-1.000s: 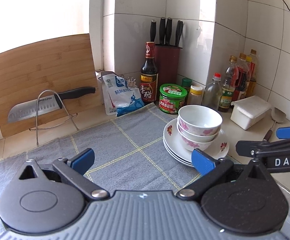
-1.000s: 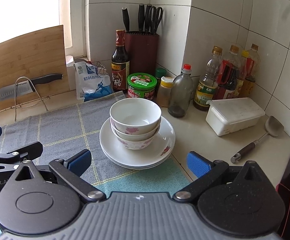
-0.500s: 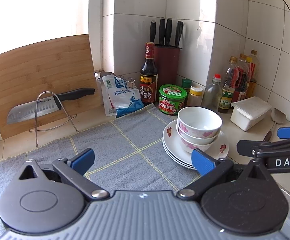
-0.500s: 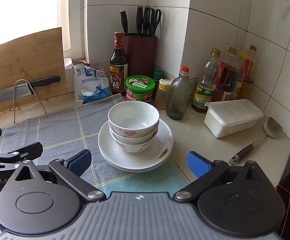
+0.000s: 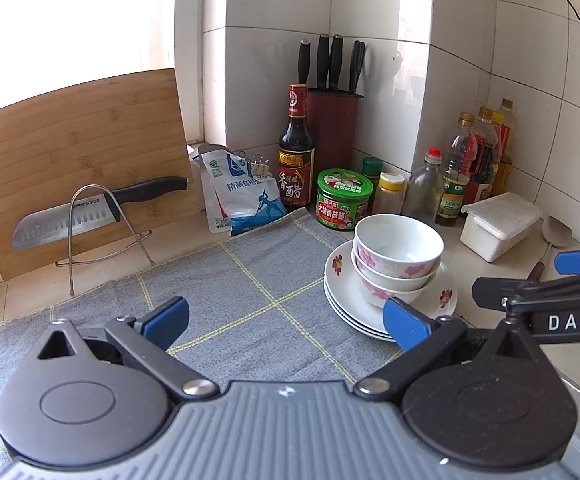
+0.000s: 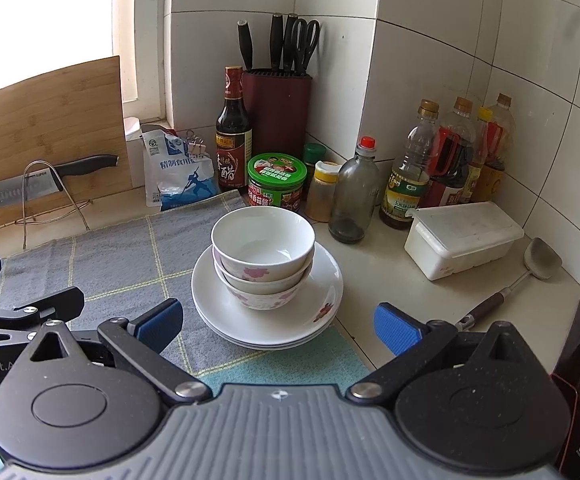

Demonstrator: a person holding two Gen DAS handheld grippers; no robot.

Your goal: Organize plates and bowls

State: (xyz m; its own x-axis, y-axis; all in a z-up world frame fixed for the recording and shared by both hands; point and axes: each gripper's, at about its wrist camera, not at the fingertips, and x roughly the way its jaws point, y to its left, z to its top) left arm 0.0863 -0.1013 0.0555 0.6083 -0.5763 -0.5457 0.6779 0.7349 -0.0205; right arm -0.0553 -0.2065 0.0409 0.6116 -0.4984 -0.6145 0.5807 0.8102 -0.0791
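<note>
A grey checked cloth [image 5: 230, 292] covers most of the counter across the middle of both views, with a wooden cutting board [image 5: 78, 152] leaning against the wall at the left of the frame and a cleaver [image 5: 90, 212] resting on a wire rack in front of it. Low in the left wrist view, the left gripper [image 5: 286, 322] is spread wide with nothing between its blue pads, hovering above the cloth. The right gripper [image 6: 278, 326] fills the bottom of the right wrist view, likewise wide apart and empty. Just beyond it, at centre frame, a stack of white plates [image 6: 321, 280] sits on the cloth's right edge, and nested floral bowls [image 6: 262, 248] stand on top. Behind them, toward the upper centre, stand a dark red knife block [image 6: 278, 112], a vinegar bottle [image 6: 232, 128] and a green-lidded jar [image 6: 276, 180].
</note>
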